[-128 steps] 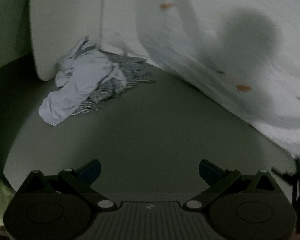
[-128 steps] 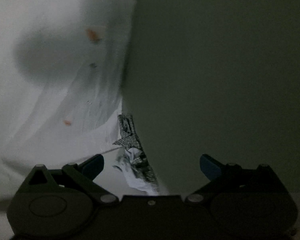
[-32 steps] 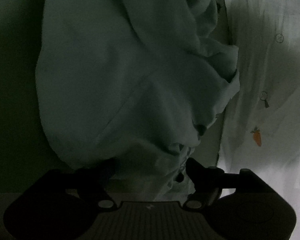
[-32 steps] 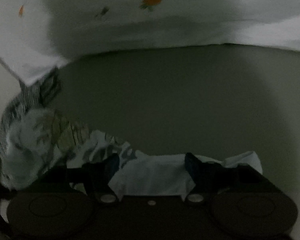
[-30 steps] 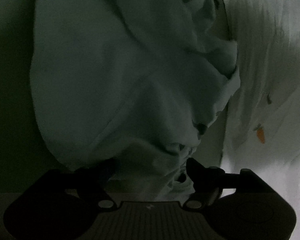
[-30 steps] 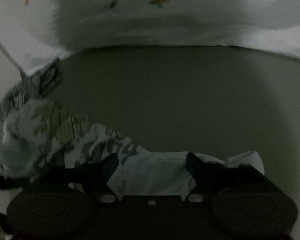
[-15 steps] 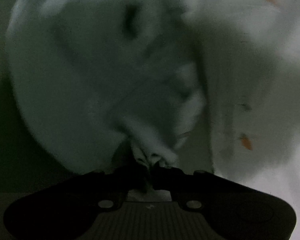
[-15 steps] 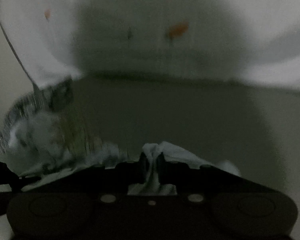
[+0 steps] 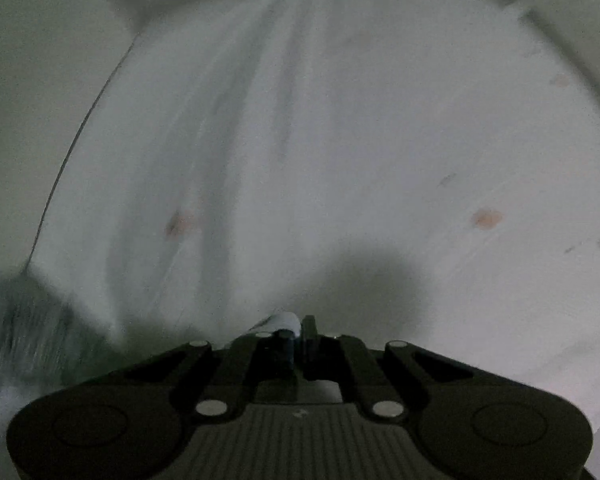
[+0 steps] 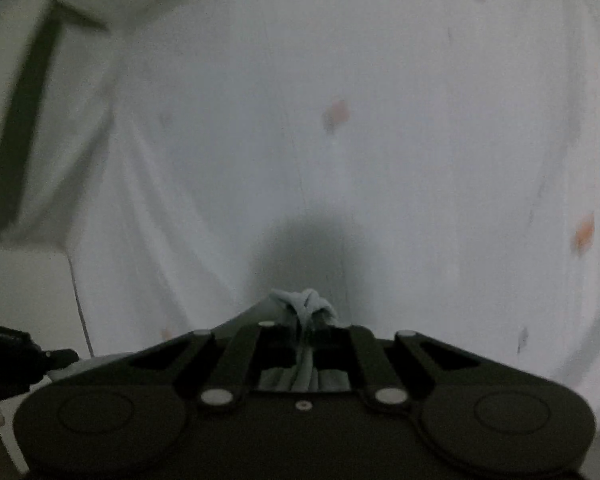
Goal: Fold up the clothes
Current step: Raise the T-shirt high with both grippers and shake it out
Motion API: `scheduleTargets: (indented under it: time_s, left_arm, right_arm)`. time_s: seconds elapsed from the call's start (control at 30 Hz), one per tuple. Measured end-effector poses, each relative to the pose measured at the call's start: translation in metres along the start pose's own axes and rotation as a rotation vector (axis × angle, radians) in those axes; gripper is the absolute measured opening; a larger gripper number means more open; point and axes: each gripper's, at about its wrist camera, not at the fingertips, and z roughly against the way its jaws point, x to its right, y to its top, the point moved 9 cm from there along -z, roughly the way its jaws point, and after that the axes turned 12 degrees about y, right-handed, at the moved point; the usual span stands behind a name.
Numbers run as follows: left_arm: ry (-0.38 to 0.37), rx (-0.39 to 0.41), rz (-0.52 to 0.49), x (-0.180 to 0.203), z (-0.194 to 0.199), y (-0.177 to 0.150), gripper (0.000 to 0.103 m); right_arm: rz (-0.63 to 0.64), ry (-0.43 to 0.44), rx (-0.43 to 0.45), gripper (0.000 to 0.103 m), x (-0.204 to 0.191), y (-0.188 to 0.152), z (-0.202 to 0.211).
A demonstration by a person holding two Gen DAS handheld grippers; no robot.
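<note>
1. While a white sheet printed with small orange carrots (image 9: 340, 140) fills the background of the left wrist view, the left gripper (image 9: 298, 330) is pressed together on a small fold of a pale, light-coloured garment (image 9: 286, 320); a second ago its fingers stood spread around the crumpled cloth.
2. At the lower left edge of that view, a blurred grey striped cloth (image 9: 16, 320) hangs or trails; whether it belongs to the same garment cannot be told.
3. Further right, in the right wrist view, the right gripper (image 10: 308, 322) is likewise closed, pinching a bunched tuft of the pale garment (image 10: 304, 304), which runs back between the jaws.
4. Behind it hangs the same carrot-print sheet (image 10: 380, 120), with a dark strip (image 10: 24, 120) at the upper left and part of a black device (image 10: 12, 356) at the left edge.
5. Both pinches are new, and the flat grey-green surface where the garment lay has dropped out of both views, so the garment appears lifted clear.
6. By this reading, the pickup is done; spreading the cloth flat for its first fold likely follows.
</note>
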Motion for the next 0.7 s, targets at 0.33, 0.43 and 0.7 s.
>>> scheduleTargets:
  time_s: [0.33, 0.43, 0.7]
  left_arm:
    - [-0.274, 0.345, 0.024, 0.110, 0.146, 0.072, 0.003]
    - [-0.338, 0.360, 0.047, 0.131, 0.171, 0.070, 0.003]
    - [-0.455, 0.247, 0.082, 0.171, 0.202, 0.048, 0.003]
  right_arm:
    - [0.163, 0.078, 0.424, 0.006, -0.027, 0.172, 0.122]
    - [0.189, 0.090, 0.486, 0.006, -0.028, 0.203, 0.165]
    - [0.241, 0.012, 0.522, 0.006, -0.019, 0.233, 0.222]
